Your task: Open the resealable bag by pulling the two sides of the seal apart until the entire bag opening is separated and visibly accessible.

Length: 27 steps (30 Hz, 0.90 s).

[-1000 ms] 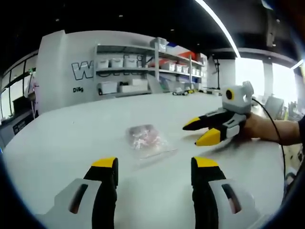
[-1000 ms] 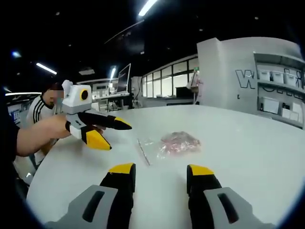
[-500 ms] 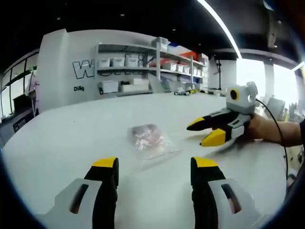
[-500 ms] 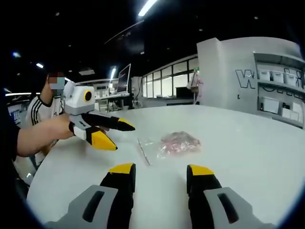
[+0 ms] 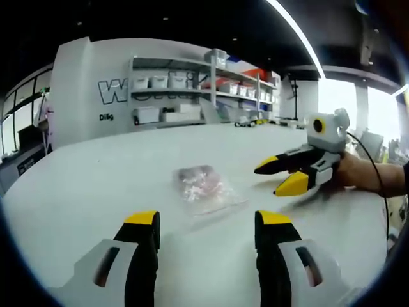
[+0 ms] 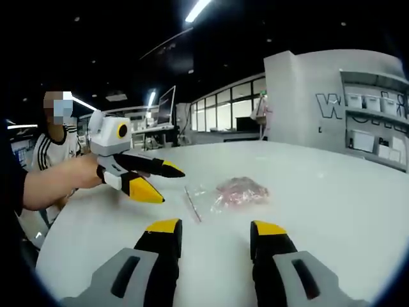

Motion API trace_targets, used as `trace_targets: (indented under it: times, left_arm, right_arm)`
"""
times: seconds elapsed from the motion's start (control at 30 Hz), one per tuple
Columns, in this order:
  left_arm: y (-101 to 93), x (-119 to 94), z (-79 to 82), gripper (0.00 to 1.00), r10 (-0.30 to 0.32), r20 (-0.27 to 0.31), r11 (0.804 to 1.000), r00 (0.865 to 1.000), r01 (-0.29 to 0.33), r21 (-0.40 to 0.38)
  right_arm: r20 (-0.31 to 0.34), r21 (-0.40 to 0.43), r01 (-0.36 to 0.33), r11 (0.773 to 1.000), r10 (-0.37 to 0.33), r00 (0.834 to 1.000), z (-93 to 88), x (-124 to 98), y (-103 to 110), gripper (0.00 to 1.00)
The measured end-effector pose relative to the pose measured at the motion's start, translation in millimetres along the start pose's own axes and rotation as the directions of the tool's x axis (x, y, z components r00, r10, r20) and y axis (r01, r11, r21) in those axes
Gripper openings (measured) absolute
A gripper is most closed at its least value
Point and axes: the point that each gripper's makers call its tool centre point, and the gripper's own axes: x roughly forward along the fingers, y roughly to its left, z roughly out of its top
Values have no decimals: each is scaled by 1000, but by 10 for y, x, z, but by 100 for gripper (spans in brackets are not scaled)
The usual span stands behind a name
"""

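Left gripper (image 6: 156, 180) nearer bag (image 6: 231, 192), seal indistinct

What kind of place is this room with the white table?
Probably a lab or workshop inside an open office. Metal shelves with white storage bins stand against a grey wall with large lettering, glass-walled rooms lie behind, and a large white round table holds a clear resealable bag.

Wide white tabletop (image 5: 96, 173). Grey wall (image 5: 83, 70) with large lettering. Metal shelving (image 5: 185, 89) against it, holding white bins. Dark ceiling, long light strip (image 5: 294, 35). Bright windows (image 5: 377, 112) at far side. Glazed office partitions (image 6: 223, 115) behind. Seated person (image 6: 54, 144) beyond tabletop edge.
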Motion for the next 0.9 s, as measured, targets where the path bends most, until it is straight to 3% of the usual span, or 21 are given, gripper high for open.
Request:
trace_targets:
  times: [0.9]
  left_arm:
    - [136,105,-43,56,21,-4,1000,1000,-21,-17]
  right_arm:
    - [6,8,-3,1000,3,1000,10,-3,-5,41]
